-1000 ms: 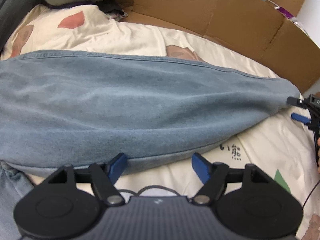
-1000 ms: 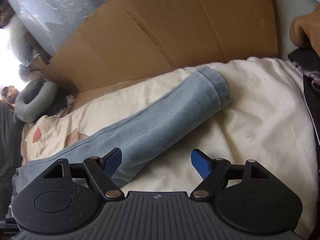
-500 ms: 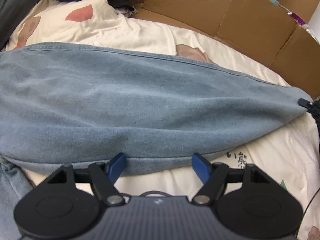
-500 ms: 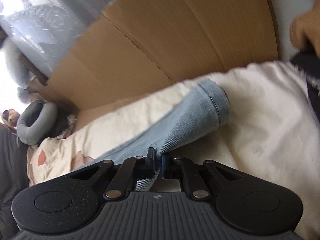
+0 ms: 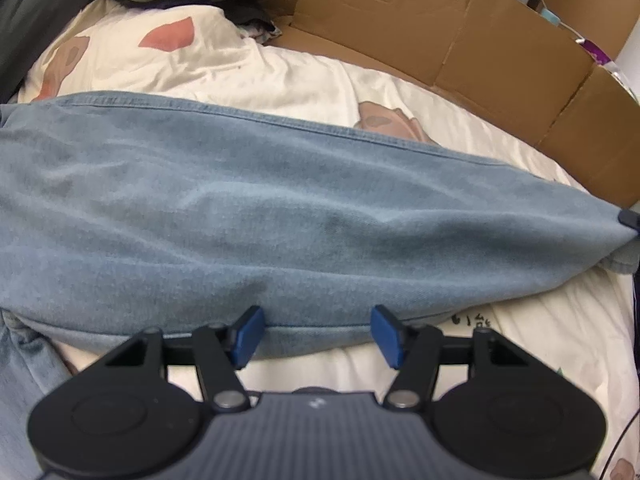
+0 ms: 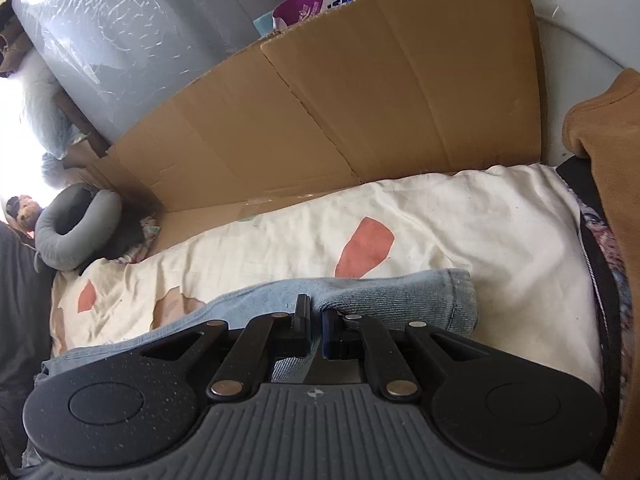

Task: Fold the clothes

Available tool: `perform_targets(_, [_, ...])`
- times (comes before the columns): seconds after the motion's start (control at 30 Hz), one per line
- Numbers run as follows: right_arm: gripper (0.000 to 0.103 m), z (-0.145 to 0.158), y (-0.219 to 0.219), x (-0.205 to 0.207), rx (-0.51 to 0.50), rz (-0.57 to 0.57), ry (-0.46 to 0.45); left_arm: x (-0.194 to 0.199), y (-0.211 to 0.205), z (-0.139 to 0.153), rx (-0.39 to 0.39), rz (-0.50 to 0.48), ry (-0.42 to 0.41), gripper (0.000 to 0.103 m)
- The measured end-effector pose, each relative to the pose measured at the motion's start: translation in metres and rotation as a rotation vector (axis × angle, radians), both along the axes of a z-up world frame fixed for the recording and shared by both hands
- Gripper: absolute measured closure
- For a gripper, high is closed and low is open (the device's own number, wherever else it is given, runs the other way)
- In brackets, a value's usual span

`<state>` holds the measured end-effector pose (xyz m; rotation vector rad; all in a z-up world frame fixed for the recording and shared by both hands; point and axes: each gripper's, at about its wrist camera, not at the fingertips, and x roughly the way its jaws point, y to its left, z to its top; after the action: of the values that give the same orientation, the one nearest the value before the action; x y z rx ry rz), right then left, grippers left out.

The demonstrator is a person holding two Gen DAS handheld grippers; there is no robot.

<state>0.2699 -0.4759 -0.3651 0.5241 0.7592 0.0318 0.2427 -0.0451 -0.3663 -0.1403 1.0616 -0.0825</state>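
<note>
jeans [image 5: 280,216]: we see one light-blue leg stretched across the cream bedsheet [image 5: 304,76], cardboard [image 5: 460,52] behind it.
left gripper [image 5: 316,334]: our jaws have just been closing, pads apart and straddling the near edge of the leg, not pressing it.
right gripper [image 6: 316,328]: we're clamped on denim near the hem [image 6: 460,300], cuff end raised off the sheet.
neck pillow [image 6: 76,228]: grey, at the far end.

A cardboard wall [image 6: 320,112] closes off the far side of the bed [image 6: 460,216], leaving only a bare strip of cream sheet between it and the jeans [image 5: 280,216], while a grey neck pillow [image 6: 76,232] blocks one end and a brown garment [image 6: 616,200] the other.
</note>
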Motion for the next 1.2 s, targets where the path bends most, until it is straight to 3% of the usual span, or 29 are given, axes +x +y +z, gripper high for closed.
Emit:
perform_targets(0.33, [0.099, -0.016, 0.001, 0.067, 0.056, 0.028, 0.008, 0.004, -0.002, 0.003, 0.01, -0.03, -0.002, 0.041])
perform_targets(0.7, [0.099, -0.035, 0.023, 0.133, 0.032, 0.108, 0.047, 0.004, -0.001, 0.018, 0.004, -0.004, -0.053, 0.041])
perform_targets(0.8, [0.092, -0.046, 0.026, 0.144, 0.056, 0.121, 0.053, 0.003, -0.004, 0.021, 0.004, -0.005, -0.06, 0.041])
perform_targets(0.83, [0.078, -0.051, 0.027, 0.147, 0.068, 0.127, 0.057, 0.003, -0.004, 0.022, 0.004, -0.006, -0.061, 0.041])
perform_targets(0.87, [0.058, -0.054, 0.028, 0.15, 0.082, 0.135, 0.06, 0.003, -0.005, 0.021, 0.005, -0.007, -0.059, 0.041])
perform_targets(0.93, [0.047, -0.057, 0.03, 0.153, 0.106, 0.153, 0.065, 0.003, -0.005, 0.02, 0.007, -0.003, -0.055, 0.041])
perform_targets(1.2, [0.042, -0.034, 0.014, 0.122, 0.168, 0.075, -0.024, 0.002, 0.0, 0.02, 0.001, 0.035, -0.048, 0.04])
